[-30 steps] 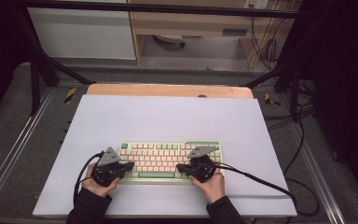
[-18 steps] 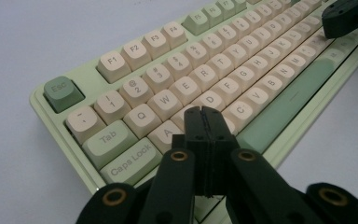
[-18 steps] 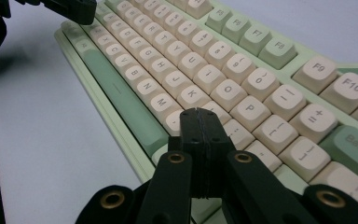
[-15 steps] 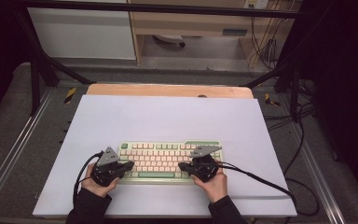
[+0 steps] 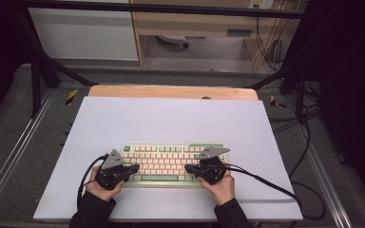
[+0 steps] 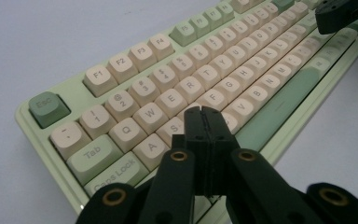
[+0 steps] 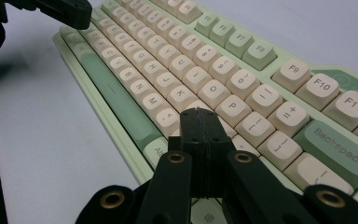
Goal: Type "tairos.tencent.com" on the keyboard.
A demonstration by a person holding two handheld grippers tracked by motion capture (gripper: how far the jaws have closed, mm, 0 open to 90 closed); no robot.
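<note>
A pale green keyboard (image 5: 171, 161) with cream keys lies on the white mat near the front of the table. My left gripper (image 5: 134, 169) is in the person's left hand at the keyboard's left end, jaws shut and empty. In the left gripper view its tips (image 6: 202, 112) hover just over the keys below W and E. My right gripper (image 5: 189, 169) is at the keyboard's right part, also shut with nothing in it. In the right gripper view its tips (image 7: 198, 113) sit low over the keys below P. Both grippers point inward toward each other.
The white mat (image 5: 171, 118) covers most of a wooden table (image 5: 171, 91). A black cable (image 5: 266, 183) trails from the right gripper across the mat to the right. Black frame posts (image 5: 35, 80) and loose cables (image 5: 309, 123) flank the table.
</note>
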